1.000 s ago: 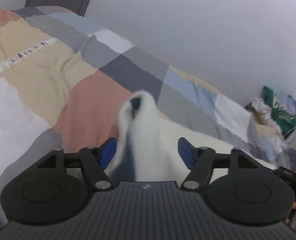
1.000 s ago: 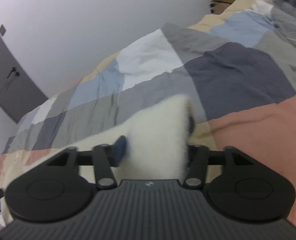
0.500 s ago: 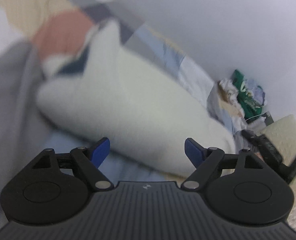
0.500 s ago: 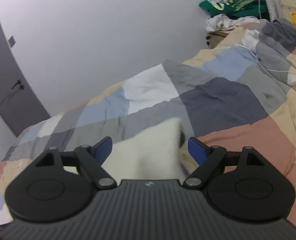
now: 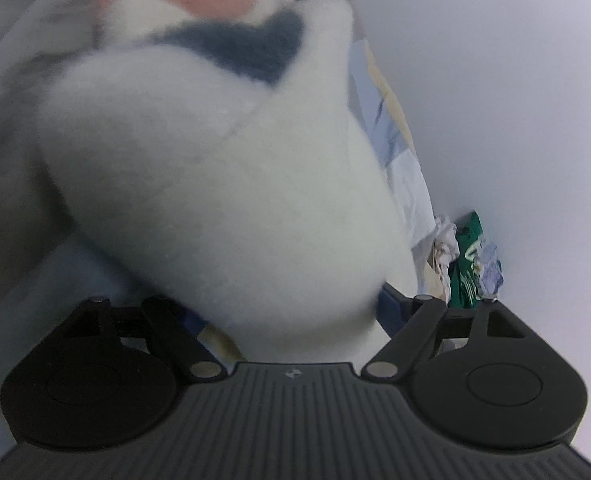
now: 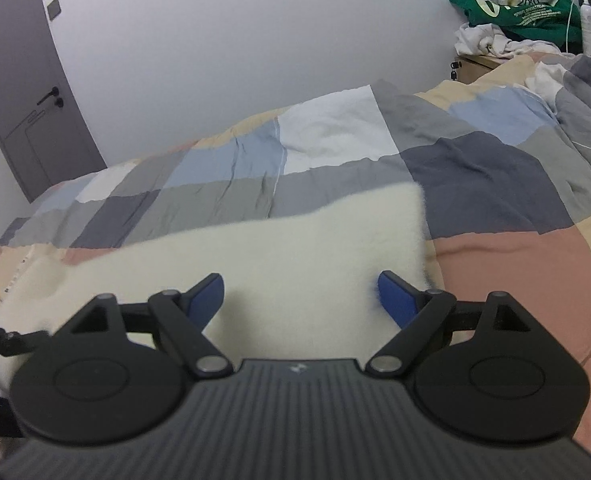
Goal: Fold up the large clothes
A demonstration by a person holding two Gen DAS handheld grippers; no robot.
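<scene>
Only "20" reads clearly on the far green bag. Unlike a second ago, both grippers have let go: right gripper jaws widening over the fleece garment on the bed; left gripper jaws narrowing, garment between them.

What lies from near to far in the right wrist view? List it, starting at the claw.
Right claw → white fleece garment → patchwork quilt → grey wall.
</scene>
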